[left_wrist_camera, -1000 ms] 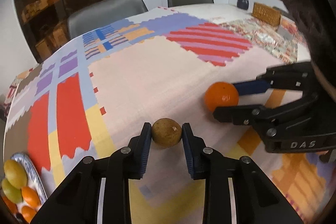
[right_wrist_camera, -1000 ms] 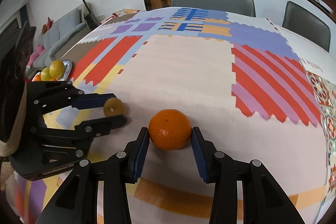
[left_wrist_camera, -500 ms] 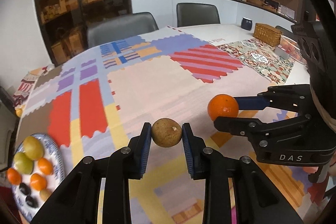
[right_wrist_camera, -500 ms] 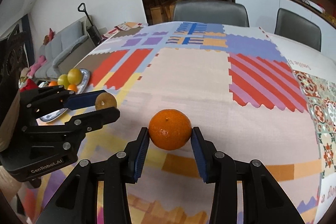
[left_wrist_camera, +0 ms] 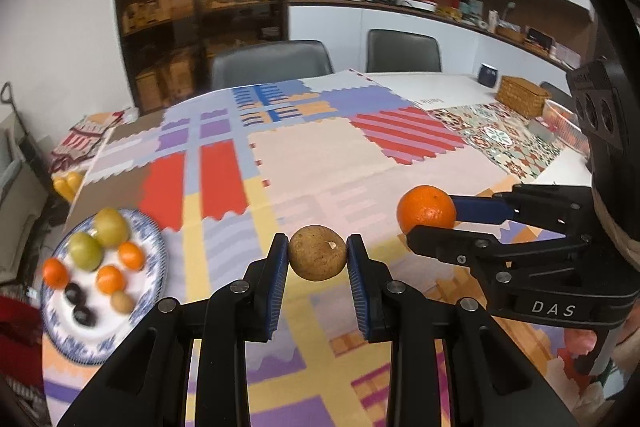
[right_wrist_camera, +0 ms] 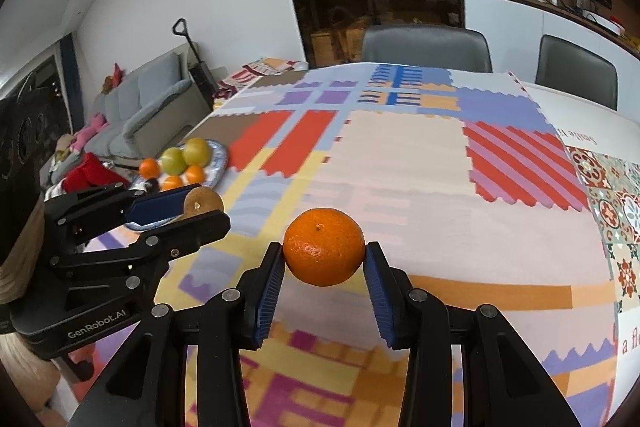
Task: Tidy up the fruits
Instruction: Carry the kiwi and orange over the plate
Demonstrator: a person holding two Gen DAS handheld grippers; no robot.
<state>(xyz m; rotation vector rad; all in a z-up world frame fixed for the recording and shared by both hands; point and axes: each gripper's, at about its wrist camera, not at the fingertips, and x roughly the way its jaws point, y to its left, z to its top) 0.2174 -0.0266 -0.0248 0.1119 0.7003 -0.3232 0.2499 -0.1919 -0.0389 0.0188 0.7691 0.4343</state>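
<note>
My left gripper (left_wrist_camera: 317, 259) is shut on a small round brown fruit (left_wrist_camera: 317, 258) and holds it above the patterned tablecloth. My right gripper (right_wrist_camera: 324, 259) is shut on an orange mandarin (right_wrist_camera: 324, 253), also held above the table. In the left wrist view the mandarin (left_wrist_camera: 426, 209) and the right gripper (left_wrist_camera: 430, 217) are to the right. In the right wrist view the brown fruit (right_wrist_camera: 203, 202) and the left gripper (right_wrist_camera: 202, 209) are to the left. A blue-and-white plate (left_wrist_camera: 150, 301) at the left table edge holds green fruits, mandarins and dark fruits; it also shows in the right wrist view (right_wrist_camera: 219, 167).
A colourful patchwork tablecloth (left_wrist_camera: 320, 155) covers the table. A wicker basket (left_wrist_camera: 522, 101) and a dark mug (left_wrist_camera: 488, 75) stand at the far right. Grey chairs (left_wrist_camera: 272, 65) stand behind the table. A grey sofa (right_wrist_camera: 144, 111) is beyond the left edge.
Both grippers have risen from the table with their fruits. The view has pulled back and the plate has come further into sight at the left.
</note>
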